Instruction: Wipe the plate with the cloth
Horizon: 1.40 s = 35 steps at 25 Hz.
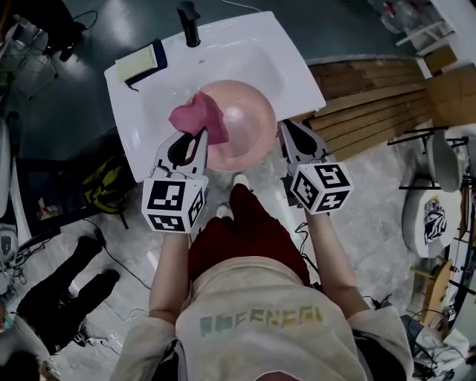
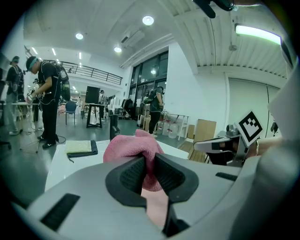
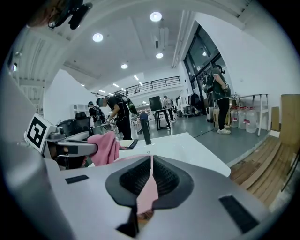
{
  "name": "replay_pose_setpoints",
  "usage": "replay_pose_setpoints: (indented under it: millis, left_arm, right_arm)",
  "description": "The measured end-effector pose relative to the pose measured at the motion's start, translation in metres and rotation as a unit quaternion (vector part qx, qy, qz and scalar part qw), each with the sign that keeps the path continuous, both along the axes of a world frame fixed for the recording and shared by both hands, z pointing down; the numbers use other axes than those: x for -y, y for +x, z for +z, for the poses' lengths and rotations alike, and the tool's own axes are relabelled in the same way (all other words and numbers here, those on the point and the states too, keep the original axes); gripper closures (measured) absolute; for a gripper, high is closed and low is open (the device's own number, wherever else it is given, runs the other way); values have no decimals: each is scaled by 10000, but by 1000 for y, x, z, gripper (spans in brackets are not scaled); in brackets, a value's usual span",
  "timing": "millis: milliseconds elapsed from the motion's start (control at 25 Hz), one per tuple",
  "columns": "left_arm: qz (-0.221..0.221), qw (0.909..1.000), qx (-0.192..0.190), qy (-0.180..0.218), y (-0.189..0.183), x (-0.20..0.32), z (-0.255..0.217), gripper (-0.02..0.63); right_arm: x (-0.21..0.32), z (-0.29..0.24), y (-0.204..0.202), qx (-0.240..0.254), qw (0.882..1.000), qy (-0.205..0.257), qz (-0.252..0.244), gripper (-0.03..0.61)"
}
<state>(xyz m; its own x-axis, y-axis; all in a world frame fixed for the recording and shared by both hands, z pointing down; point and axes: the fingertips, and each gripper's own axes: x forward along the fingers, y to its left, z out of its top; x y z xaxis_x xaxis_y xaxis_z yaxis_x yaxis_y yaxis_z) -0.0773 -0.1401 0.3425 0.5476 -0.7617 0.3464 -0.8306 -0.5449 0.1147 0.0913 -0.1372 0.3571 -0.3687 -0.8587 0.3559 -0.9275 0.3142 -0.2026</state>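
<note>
A pink plate [image 1: 242, 123] is held over the white sink [image 1: 149, 119]. My right gripper [image 1: 285, 131] is shut on the plate's right rim; that rim [image 3: 149, 190] shows edge-on between its jaws. My left gripper [image 1: 199, 137] is shut on a crumpled pink cloth [image 1: 197, 117], which lies on the plate's left part. In the left gripper view the cloth [image 2: 131, 147] bulges out past the jaws, with the plate [image 2: 157, 206] below. From the right gripper view the cloth [image 3: 105, 147] hangs at the left gripper's tip.
A black tap [image 1: 189, 22] stands at the sink's far edge. A yellow sponge on a dark pad [image 1: 143, 63] lies on the sink's left corner. Wooden planks [image 1: 372, 97] lie to the right. Bags and cables [image 1: 104, 186] are on the floor to the left. People stand in the hall behind.
</note>
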Motion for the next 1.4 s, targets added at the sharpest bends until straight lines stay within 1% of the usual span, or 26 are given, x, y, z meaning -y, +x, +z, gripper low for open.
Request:
replay_pose_setpoints:
  millis: [200, 320, 400, 480, 760, 960, 1160, 1400]
  left_arm:
    - [2, 9999, -11, -140, 11, 19, 9, 552]
    - [-27, 9998, -4, -210, 15, 28, 15, 552]
    - [-54, 9997, 3, -252, 16, 34, 18, 552]
    - [-82, 9995, 10, -298, 17, 39, 21, 554]
    - [-128, 9990, 31, -429, 22, 53, 30, 554]
    - [-125, 9984, 6, -553, 26, 58, 37, 554]
    - [-133, 9978, -9, -656, 28, 63, 45, 552]
    - [-178, 9969, -21, -762, 29, 70, 50, 554]
  right_arm:
    - [22, 18, 2, -76, 9992, -292, -248, 537]
    - [32, 28, 3, -161, 9985, -427, -316, 534]
    - [37, 34, 4, -179, 9978, -535, -336, 516]
    - [42, 41, 5, -176, 9969, -670, -359, 471]
    - [55, 60, 13, -439, 9928, -1024, -447, 469]
    - [62, 75, 10, -531, 9883, -1314, -569, 469]
    - [69, 88, 10, -664, 9855, -1458, -566, 469]
    - [77, 98, 13, -653, 9829, -1604, -622, 469]
